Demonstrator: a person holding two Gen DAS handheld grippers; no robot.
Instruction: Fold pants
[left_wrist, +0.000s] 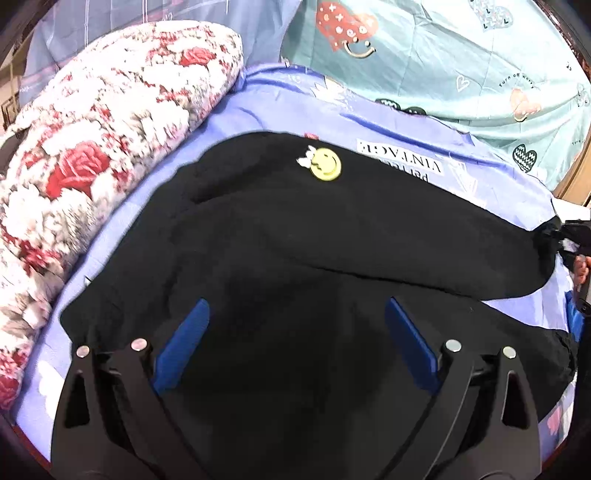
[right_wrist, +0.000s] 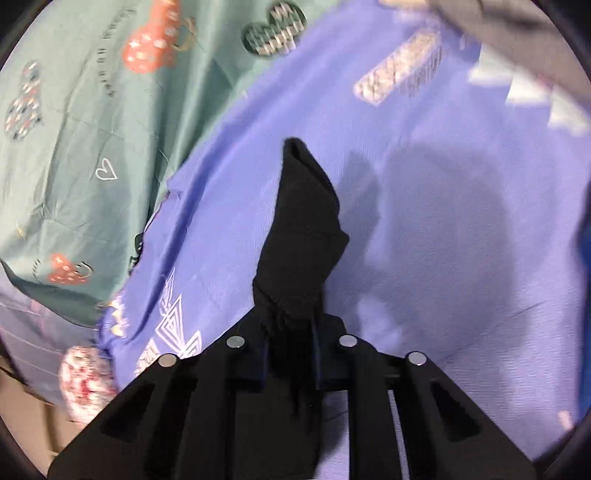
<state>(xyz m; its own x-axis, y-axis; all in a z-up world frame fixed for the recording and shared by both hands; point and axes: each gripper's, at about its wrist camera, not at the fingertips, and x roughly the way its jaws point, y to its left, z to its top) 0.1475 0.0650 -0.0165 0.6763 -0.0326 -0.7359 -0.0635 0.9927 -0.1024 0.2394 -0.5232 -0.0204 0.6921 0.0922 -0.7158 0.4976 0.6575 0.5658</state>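
The black pants (left_wrist: 295, 236) lie spread on the lilac bedsheet (left_wrist: 258, 107), with a yellow smiley patch (left_wrist: 325, 164) near their far edge. My left gripper (left_wrist: 295, 321) is open, its blue pads wide apart just above the near part of the pants. My right gripper (right_wrist: 291, 332) is shut on a bunched end of the black pants (right_wrist: 303, 229), holding it lifted above the sheet (right_wrist: 443, 221). The right gripper also shows at the right edge of the left wrist view (left_wrist: 576, 236), holding the pant end.
A rolled red and white floral quilt (left_wrist: 92, 147) lies along the left of the pants. A teal cover with heart prints (left_wrist: 461, 62) lies beyond the sheet, and shows at the left of the right wrist view (right_wrist: 74, 147).
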